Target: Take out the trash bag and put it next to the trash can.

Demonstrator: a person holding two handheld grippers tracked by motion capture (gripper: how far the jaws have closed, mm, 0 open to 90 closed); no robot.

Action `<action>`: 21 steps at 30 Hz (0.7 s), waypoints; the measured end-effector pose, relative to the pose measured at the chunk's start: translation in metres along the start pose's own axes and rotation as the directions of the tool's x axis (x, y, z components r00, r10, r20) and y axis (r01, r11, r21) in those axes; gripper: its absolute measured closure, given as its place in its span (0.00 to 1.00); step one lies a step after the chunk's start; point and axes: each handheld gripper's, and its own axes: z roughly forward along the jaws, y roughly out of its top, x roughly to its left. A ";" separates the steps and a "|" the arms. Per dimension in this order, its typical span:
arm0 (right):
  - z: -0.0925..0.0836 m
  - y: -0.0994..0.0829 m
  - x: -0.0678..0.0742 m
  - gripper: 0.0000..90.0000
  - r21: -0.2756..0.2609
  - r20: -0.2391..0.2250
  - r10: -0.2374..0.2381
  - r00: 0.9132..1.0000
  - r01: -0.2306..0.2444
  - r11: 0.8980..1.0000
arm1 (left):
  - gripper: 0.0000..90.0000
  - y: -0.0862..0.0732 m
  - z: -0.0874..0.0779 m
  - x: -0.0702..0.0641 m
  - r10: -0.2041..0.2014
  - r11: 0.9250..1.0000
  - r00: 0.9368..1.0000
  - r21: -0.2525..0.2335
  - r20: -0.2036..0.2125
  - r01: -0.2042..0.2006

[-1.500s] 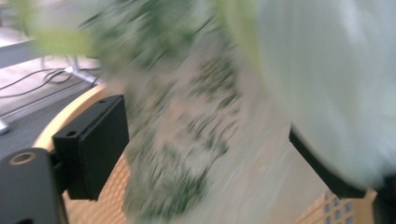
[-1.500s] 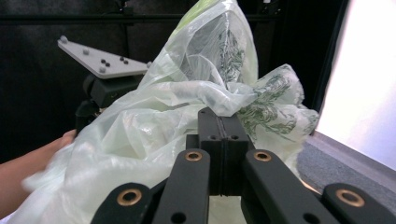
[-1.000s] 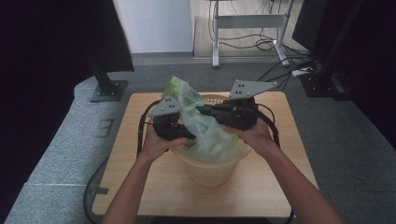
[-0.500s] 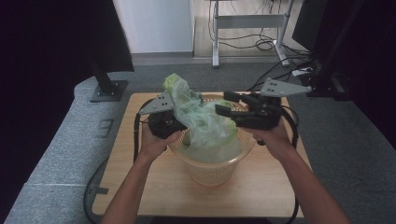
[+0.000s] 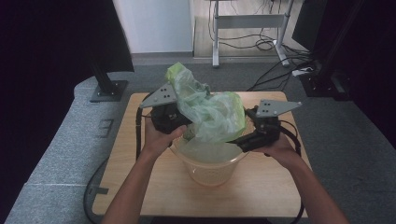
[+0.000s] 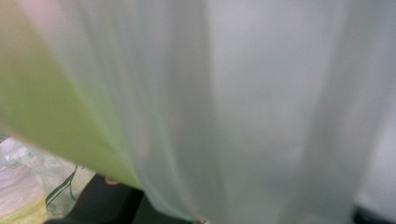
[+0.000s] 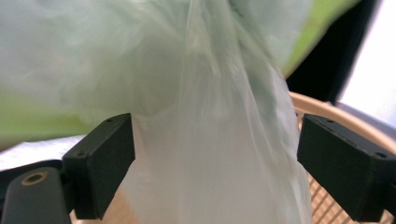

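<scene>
A pale green see-through plastic bag stands bunched above a peach plastic basket on the wooden table. My left gripper is at the bag's left side, and the bag rises from it as if pinched. The bag film drapes over the left gripper view and hides its jaws. My right gripper sits at the basket's right rim. Its jaws stand wide open on either side of the hanging bag, with the right gripper's midpoint on the film. The basket's lattice rim shows behind.
A black monitor stand rests on the grey floor left of the table. A metal desk frame and loose cables lie beyond the far edge. Dark equipment stands at the right.
My right gripper has moved right and down from the bag's top to the basket's right rim. The bag has spread wider between the two grippers.
</scene>
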 end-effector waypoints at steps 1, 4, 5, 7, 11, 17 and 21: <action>0.005 0.003 0.002 0.13 0.005 0.024 -0.017 1.000 0.017 1.000 | 0.98 0.001 0.002 -0.002 -0.002 1.000 1.000 -0.003 0.012 0.002; 0.018 0.011 0.004 0.15 -0.002 0.055 -0.038 0.998 0.039 0.999 | 0.98 0.006 0.006 -0.007 0.004 1.000 0.999 0.000 0.034 -0.004; 0.022 0.013 0.005 0.18 -0.006 0.049 -0.039 0.998 0.040 0.999 | 0.98 0.006 0.006 -0.007 0.003 1.000 0.999 -0.001 0.038 -0.003; 0.029 0.016 0.009 0.36 -0.018 0.062 -0.059 0.996 0.060 0.998 | 0.98 0.007 0.007 -0.006 -0.003 1.000 0.999 -0.001 0.037 0.003; 0.035 0.018 0.012 0.85 0.015 0.123 -0.086 0.989 0.084 0.996 | 0.96 0.004 0.004 -0.002 -0.013 1.000 0.999 -0.005 0.036 0.013; 0.027 0.019 0.007 0.98 0.019 0.160 -0.075 0.984 0.073 0.997 | 0.65 -0.003 -0.012 0.005 -0.028 0.999 0.998 -0.041 -0.058 0.025; 0.014 0.022 0.006 0.98 -0.015 0.189 -0.074 0.979 0.079 0.997 | 0.44 -0.010 -0.029 0.010 -0.035 0.999 0.990 -0.030 -0.140 0.031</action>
